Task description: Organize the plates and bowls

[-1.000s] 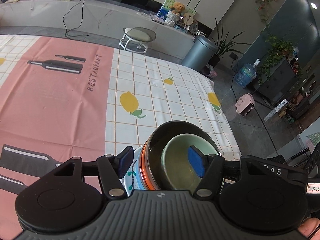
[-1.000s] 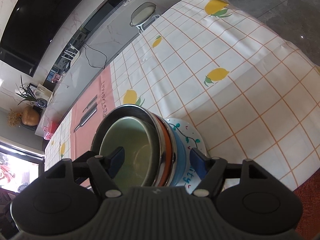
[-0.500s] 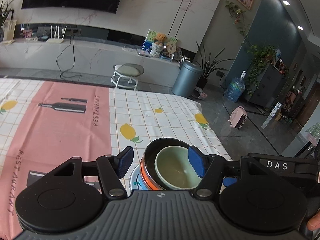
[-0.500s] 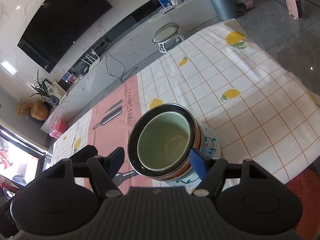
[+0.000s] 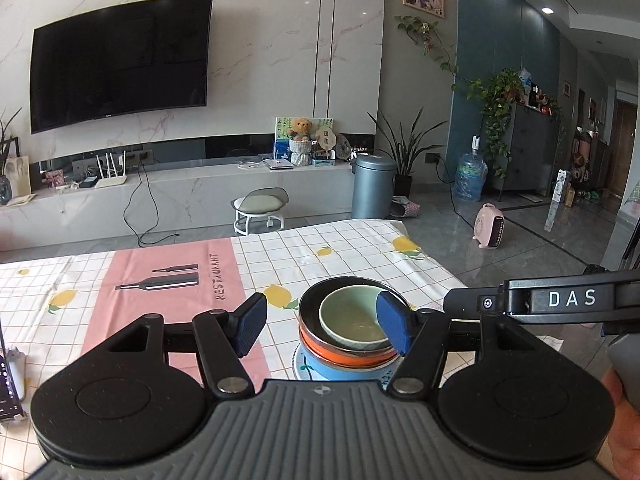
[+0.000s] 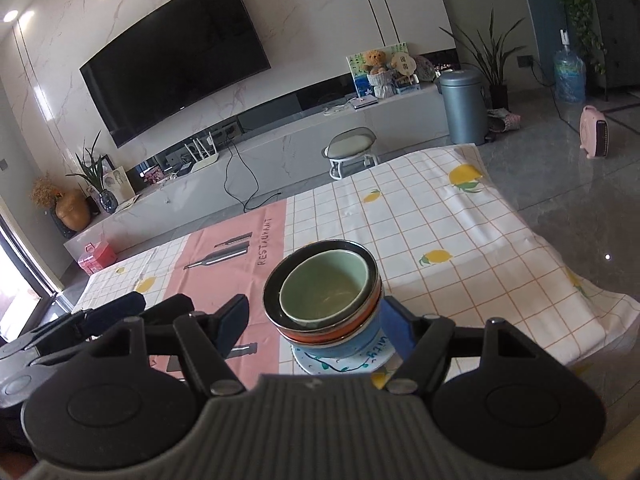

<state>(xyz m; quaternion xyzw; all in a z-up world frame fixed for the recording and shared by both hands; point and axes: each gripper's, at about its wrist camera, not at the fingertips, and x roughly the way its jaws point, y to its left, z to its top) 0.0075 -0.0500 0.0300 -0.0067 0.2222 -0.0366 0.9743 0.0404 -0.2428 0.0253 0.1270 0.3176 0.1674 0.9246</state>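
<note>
Together our two grippers frame one stack of dishes near the right edge of the tablecloth (image 5: 360, 248), toward its near right corner. Our left gripper (image 5: 322, 322) stands wide, its blue pads (image 5: 390, 328) holding nothing; our right gripper (image 6: 316, 330) stands equally wide and empty. At the bottom of the stack lies a white patterned plate (image 6: 332, 364), bearing a blue bowl (image 6: 352, 344), then an orange bowl with a dark rim (image 5: 344, 354). Nested upright on top sits the pale green bowl (image 5: 350, 320). From the right wrist view the stack sits between the pads, touching neither. Beside the stack the cloth's pink panel (image 5: 160, 280) runs toward the far edge.
</note>
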